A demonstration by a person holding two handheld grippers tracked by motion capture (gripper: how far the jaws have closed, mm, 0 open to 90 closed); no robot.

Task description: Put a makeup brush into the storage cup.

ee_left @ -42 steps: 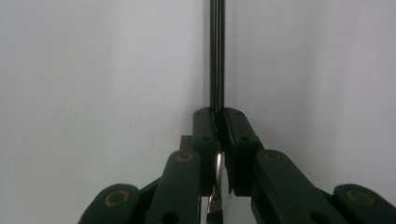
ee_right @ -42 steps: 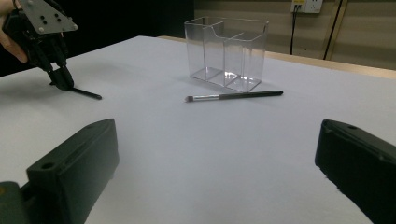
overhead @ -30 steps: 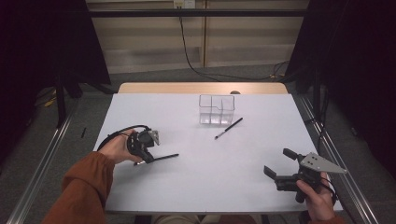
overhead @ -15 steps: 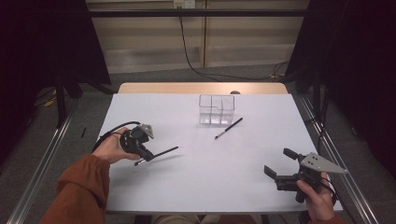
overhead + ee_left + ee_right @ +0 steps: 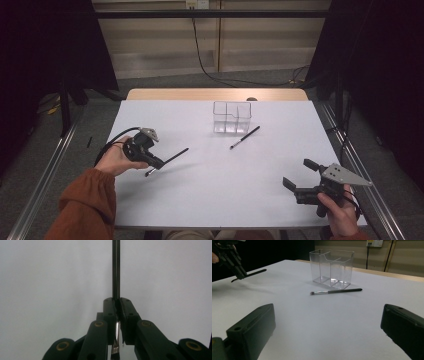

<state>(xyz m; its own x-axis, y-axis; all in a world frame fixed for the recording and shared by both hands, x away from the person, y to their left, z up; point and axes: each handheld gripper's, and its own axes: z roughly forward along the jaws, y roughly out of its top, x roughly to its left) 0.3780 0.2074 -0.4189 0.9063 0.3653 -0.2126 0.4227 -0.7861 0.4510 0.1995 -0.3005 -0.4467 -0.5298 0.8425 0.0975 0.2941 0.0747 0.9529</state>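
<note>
Brush point(image 5: 170, 157) sits clamped in the left gripper point(image 5: 156, 162), lifted above the white tabletop point(image 5: 210, 190)'s left side; right gripper point(image 5: 300, 177) rests spread wide, holding nothing, well apart; another brush point(image 5: 245, 137) lies beside the clear organizer point(image 5: 232, 116).

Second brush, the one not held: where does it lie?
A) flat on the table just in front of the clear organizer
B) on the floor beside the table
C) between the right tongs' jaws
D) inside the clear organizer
A: the second brush lies flat on the white table, just in front of the clear organizer and outside it, while the left tongs are shut on the other brush.
</note>
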